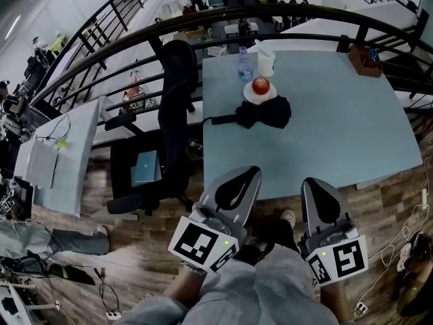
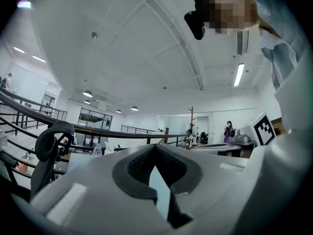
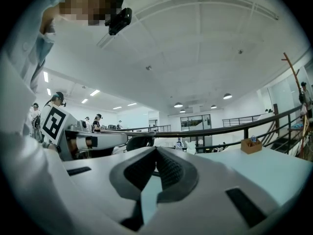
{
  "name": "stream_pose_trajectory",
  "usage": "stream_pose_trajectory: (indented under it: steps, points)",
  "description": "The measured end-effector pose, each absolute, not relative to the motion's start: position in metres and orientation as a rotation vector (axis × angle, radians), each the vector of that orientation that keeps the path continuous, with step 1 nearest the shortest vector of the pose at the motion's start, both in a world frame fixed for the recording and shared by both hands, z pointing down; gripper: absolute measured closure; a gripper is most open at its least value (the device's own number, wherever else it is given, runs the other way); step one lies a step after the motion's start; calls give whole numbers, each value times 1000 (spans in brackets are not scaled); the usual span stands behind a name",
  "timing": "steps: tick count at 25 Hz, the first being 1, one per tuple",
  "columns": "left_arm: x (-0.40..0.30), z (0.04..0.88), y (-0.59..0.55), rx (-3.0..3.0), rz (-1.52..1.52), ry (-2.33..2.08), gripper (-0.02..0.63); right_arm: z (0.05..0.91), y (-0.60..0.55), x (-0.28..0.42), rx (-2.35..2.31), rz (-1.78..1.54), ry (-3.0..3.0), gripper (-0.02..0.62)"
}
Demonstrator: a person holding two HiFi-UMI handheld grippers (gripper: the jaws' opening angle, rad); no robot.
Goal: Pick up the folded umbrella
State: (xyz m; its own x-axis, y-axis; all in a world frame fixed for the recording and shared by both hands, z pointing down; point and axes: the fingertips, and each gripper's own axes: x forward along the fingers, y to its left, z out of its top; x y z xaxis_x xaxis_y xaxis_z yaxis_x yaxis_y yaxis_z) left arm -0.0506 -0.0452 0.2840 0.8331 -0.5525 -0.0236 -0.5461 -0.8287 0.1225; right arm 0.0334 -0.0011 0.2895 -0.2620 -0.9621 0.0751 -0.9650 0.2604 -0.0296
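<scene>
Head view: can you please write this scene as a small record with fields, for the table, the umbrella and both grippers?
Table: light blue table, black chair at its left side
Umbrella: black folded umbrella, lying on the table, handle toward the chair, not held
Near it: red apple on a white plate just behind the umbrella; bottle farther back
Left gripper: left gripper shut, empty, at the table's near edge
Right gripper: right gripper shut, empty, at the same edge
</scene>
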Motion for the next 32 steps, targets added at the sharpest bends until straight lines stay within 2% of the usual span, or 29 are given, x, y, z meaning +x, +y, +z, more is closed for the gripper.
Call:
stream_pose_trajectory:
  steps: [12,32]
  points:
    - [-20,291,-92,2861,-50,-994,601,294,-58,64,1759,123,-2555,595]
    - [58,297,-173,2740,15,-1283,601,292,-153,163,1501,157,-2701,595]
